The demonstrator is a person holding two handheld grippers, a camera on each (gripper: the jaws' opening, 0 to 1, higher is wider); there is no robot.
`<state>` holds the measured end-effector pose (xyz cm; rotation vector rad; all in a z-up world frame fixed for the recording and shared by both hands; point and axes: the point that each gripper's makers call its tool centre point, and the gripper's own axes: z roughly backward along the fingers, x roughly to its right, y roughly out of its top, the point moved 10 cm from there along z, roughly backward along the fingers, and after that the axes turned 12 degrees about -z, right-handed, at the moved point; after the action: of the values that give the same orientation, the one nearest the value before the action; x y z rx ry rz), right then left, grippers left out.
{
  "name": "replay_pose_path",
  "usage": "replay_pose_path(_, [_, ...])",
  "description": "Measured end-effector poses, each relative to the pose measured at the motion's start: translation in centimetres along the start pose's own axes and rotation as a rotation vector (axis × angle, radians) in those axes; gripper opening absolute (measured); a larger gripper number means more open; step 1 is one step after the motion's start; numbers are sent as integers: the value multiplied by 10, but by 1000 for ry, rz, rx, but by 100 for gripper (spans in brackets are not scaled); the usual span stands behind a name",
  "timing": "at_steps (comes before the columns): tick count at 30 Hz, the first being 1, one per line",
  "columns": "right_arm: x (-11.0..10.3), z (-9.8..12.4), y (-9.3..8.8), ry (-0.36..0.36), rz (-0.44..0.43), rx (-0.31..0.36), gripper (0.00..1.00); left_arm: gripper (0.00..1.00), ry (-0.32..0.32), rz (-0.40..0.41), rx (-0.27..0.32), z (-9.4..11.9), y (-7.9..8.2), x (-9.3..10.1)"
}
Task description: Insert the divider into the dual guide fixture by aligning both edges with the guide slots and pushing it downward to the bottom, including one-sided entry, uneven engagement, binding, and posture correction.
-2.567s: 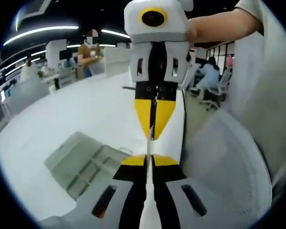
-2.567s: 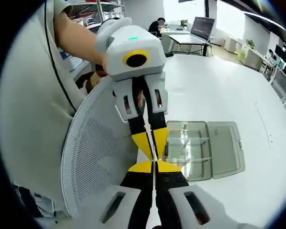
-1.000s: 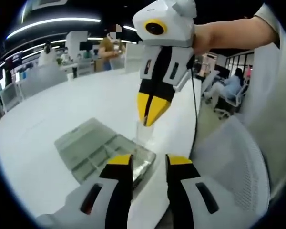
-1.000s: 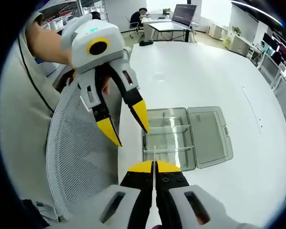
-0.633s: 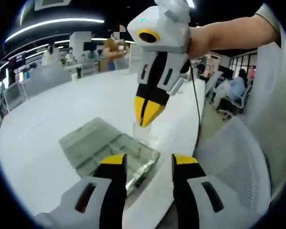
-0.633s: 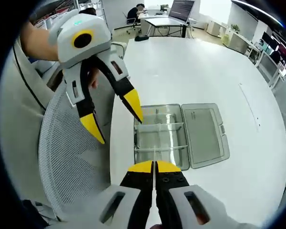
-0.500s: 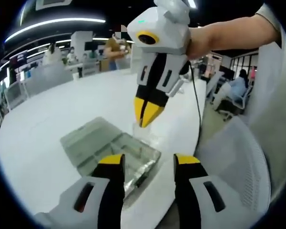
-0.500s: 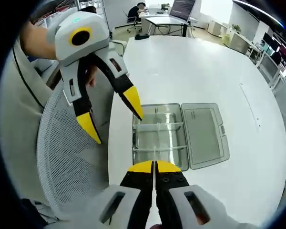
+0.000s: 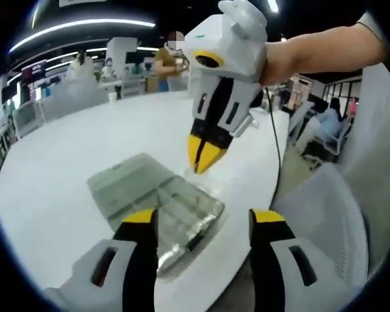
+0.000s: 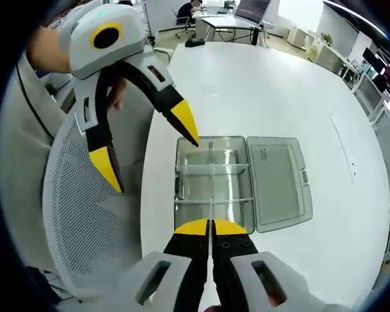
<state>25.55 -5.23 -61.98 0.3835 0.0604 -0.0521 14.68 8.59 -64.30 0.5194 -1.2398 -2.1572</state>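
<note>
On a broad white table [image 10: 299,84] in an open-plan office, with desks, monitors and seated people behind, lies an opened clear plastic box [image 10: 240,182], its lid [image 10: 279,182] folded flat beside the tray. Beside the table stands a white mesh chair back [image 10: 78,214]. The tray is split by thin cross walls into compartments, and its guide slots cannot be made out. The divider [image 10: 210,211] is a thin clear plate, seen almost edge-on as a pale line in the right gripper view. It rises from the tips of the right gripper [image 10: 210,225], whose jaws are pressed together on it, long axis running forward toward the tray, above the tray's near side. The left gripper [image 9: 203,218] hangs spread wide with nothing between its 2 yellow tips, just above the box's [image 9: 156,201] edge.
</note>
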Motion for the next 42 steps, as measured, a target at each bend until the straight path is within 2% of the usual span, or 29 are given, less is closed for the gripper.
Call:
replay_pose_path(22, [3,-9,2,2,34,-13,0,72,18,38,-12,-1,-7,-1])
replay_pose_path(42, [6,-18,2,9,59,-26,0,71,26,53,-16,0,-11,-4])
